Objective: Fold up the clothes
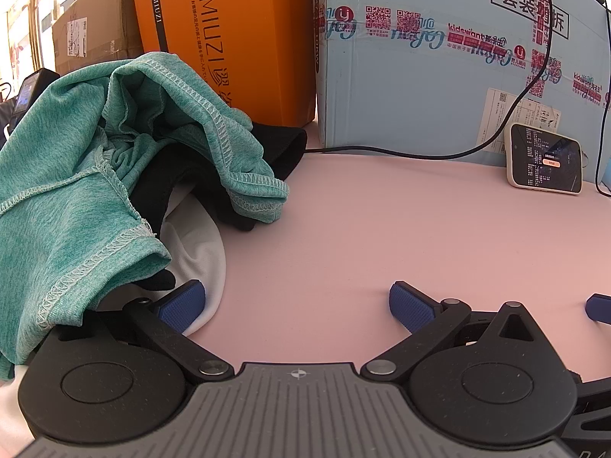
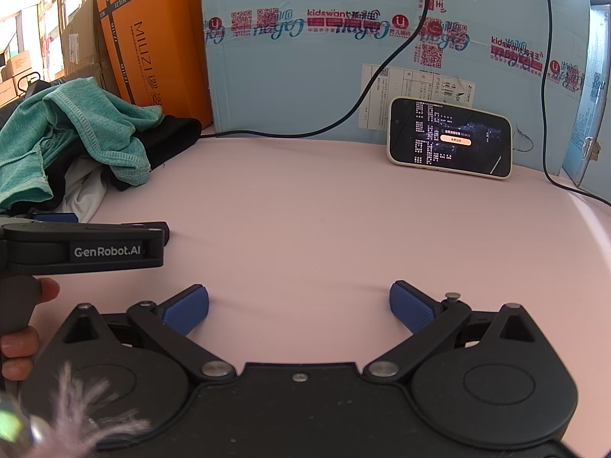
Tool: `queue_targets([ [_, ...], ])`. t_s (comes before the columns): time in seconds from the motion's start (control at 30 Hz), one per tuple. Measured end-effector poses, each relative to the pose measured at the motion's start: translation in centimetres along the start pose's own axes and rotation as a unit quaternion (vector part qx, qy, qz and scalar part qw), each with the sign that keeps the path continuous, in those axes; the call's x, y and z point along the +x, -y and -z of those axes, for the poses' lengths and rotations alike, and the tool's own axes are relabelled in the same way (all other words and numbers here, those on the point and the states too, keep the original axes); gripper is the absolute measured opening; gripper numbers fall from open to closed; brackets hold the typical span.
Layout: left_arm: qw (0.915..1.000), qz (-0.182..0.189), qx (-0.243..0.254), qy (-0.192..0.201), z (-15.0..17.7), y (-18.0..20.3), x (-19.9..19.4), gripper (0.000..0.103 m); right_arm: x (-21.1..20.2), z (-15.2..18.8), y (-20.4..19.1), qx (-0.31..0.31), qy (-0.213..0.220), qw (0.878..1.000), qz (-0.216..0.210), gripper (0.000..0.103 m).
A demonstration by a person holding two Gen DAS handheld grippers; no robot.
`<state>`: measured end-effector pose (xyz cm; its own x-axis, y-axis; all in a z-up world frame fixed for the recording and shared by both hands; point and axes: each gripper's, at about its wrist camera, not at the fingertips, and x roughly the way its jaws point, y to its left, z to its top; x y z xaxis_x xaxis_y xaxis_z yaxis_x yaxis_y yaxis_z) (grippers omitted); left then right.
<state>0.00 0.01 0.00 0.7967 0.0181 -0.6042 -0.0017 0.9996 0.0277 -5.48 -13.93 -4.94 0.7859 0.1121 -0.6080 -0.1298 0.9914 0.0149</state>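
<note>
Your left gripper (image 1: 297, 301) has its jaws spread wide with nothing between them, only bare pink surface (image 1: 362, 221) showing in the gap. Its left finger sits just beside the edge of the clothes pile (image 1: 114, 175), near a white garment (image 1: 198, 252) that pokes out from under the heap; whether it touches the cloth you cannot tell. The pile lies at the left of the surface: a crumpled teal garment (image 1: 57, 210) on top, inside out with its seams showing, over a black garment (image 1: 282, 145) and the white one.

Your right gripper (image 2: 299, 307) is also released, jaws fully apart over bare surface, well clear of the clothes. Your left hand (image 2: 23, 339) wraps the other gripper's handle.

A phone (image 2: 450, 137) leans against a light blue box (image 2: 305, 87) at the back, with an orange box (image 2: 152, 45) beside it and a black cable (image 2: 343, 118) trailing down.
</note>
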Motion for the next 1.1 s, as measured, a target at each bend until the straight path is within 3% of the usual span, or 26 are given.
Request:
queue_targets([
  [1.1, 1.0, 0.0, 0.0, 0.0, 0.13, 0.41, -0.15, 0.103, -0.11, 0.06, 0.44, 0.003, 0.001, 1.0, -0.007, 0.103],
])
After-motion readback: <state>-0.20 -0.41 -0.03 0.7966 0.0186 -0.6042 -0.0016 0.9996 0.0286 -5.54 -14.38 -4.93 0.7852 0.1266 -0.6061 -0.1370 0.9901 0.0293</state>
